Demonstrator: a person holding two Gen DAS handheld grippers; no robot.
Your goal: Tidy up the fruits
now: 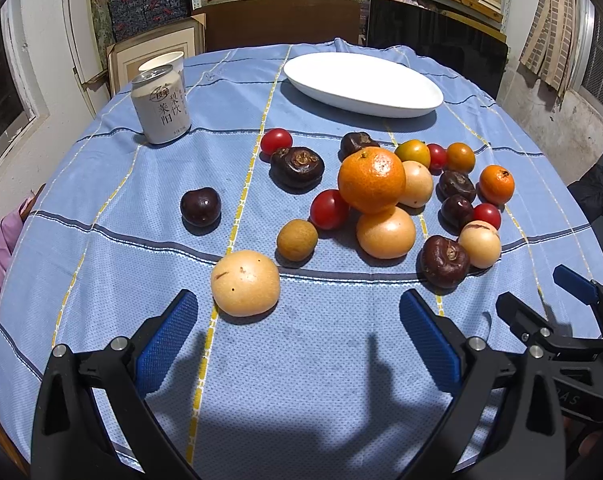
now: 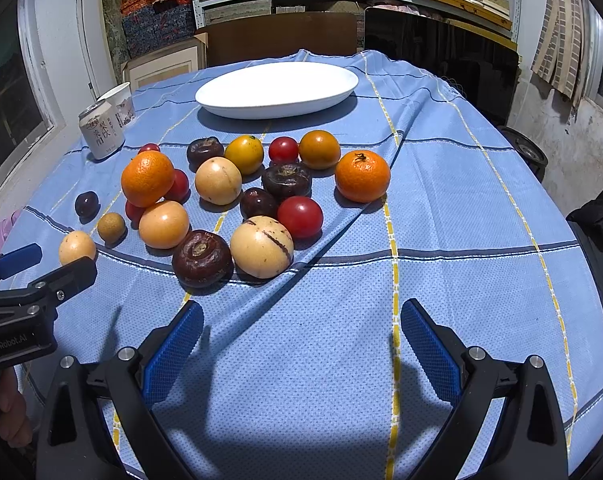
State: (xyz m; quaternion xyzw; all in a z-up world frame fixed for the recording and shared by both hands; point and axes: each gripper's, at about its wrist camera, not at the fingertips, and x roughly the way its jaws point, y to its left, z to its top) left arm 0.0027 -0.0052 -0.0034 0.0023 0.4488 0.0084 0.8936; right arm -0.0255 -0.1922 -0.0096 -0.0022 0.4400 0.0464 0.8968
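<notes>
Several small fruits lie loose on a blue checked tablecloth (image 1: 301,340): oranges (image 1: 371,180), red tomatoes (image 1: 328,209), dark chestnut-like fruits (image 1: 297,167), tan round fruits (image 1: 245,283) and a dark cherry (image 1: 200,205). An empty white oval plate (image 1: 361,82) sits behind them; it also shows in the right wrist view (image 2: 277,89). My left gripper (image 1: 299,316) is open and empty, just short of the tan fruit. My right gripper (image 2: 301,324) is open and empty, in front of a tan fruit (image 2: 261,246) and a dark fruit (image 2: 201,258).
A white drink can (image 1: 161,106) and a paper cup (image 1: 167,62) stand at the far left of the table. Shelves with boxes and a dark panel stand behind the table. The right gripper shows at the right edge of the left wrist view (image 1: 541,312).
</notes>
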